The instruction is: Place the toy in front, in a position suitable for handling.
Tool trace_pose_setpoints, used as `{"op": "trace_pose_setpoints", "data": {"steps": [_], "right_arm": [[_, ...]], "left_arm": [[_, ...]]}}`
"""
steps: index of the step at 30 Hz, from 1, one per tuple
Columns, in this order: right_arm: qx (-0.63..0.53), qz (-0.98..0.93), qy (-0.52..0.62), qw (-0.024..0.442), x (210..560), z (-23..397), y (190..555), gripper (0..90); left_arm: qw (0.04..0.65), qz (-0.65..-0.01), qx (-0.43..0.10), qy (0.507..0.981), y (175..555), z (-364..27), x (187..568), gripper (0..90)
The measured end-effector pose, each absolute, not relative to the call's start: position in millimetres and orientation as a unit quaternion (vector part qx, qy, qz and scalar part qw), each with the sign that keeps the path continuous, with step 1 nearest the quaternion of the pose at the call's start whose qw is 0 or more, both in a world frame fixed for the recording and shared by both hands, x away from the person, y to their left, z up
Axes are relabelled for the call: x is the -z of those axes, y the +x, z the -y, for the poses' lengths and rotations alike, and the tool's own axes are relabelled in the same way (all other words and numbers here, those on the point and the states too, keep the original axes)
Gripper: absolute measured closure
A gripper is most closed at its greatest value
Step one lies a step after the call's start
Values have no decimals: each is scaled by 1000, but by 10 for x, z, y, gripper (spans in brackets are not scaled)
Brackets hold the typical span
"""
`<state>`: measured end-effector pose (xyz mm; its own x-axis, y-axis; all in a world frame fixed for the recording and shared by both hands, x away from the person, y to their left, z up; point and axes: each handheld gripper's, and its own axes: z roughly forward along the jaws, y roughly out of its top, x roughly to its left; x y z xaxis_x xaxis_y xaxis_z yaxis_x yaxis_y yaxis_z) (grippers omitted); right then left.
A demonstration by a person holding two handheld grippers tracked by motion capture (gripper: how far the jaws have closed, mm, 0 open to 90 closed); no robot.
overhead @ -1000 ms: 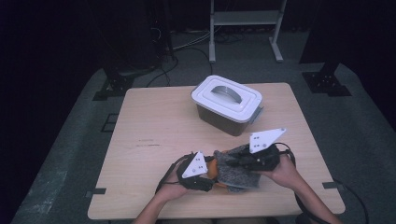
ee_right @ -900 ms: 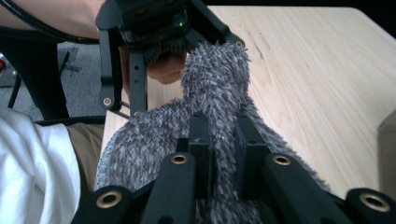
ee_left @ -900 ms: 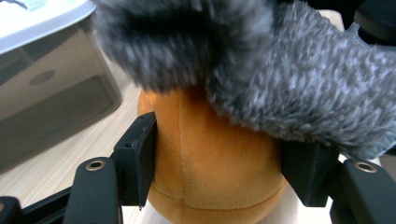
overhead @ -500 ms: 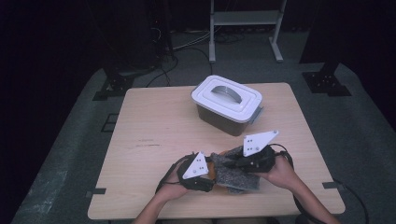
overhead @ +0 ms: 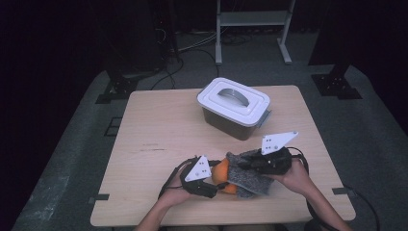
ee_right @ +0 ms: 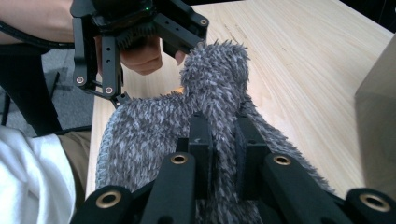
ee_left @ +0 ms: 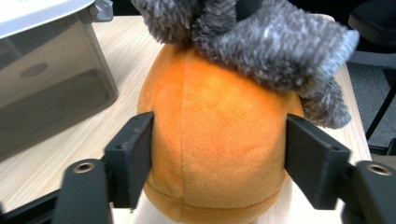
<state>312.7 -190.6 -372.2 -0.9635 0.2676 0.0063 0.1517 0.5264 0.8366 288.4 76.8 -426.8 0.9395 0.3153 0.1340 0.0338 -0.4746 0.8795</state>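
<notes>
At the near edge of the bench (overhead: 144, 144), a person works an orange plush ball (ee_left: 219, 140) and a grey fuzzy cloth (ee_right: 154, 135) with a gripper in each hand. The left gripper (overhead: 211, 185) brackets the ball, a finger at each flank; its fingers (ee_left: 133, 154) have just been opening and stand at the plush, the right one barely clear, no longer squeezing it. The right gripper (ee_right: 219, 135) has its fingers pinched tight on a raised fold of the cloth, which drapes over the ball's top and far side.

Both things look light and soft. The ball should dent under pressure and spring back, so a hold across its widest part, as the left fingers now frame it, seems safest; a grip nearer its rounded ends would likely squirt it out. The cloth is limp and shaggy, unlikely to slip, and best taken by a bunched fold or its edge; pulled from one corner, it would probably slide off the ball rather than carry it.

Farther back, near the middle of the bench and well apart from the work, stands a plastic box (overhead: 231, 122) with its white lid (overhead: 234, 100) closed.
</notes>
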Motion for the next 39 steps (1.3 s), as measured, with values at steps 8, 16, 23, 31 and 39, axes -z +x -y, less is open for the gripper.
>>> {"op": "trace_pose_setpoints", "data": {"steps": [8,16,23,31,39], "right_arm": [[-479,-870,107,42,3732,1795,3099,793],[-476,-870,117,60,3703,1903,3129,794],[-485,-863,134,52,3714,2062,3135,794],[-472,-873,109,54,3721,1895,3119,794],[-467,-877,108,46,3758,1929,3070,795]], "left_arm": [[504,-94,-124,849,2880,-768,4297,334],[501,-79,-140,851,2865,-823,4303,396],[502,-47,-154,850,2820,-738,4286,388],[513,-71,-132,845,2861,-779,4328,280],[525,-96,-97,840,2902,-750,4377,232]]}}
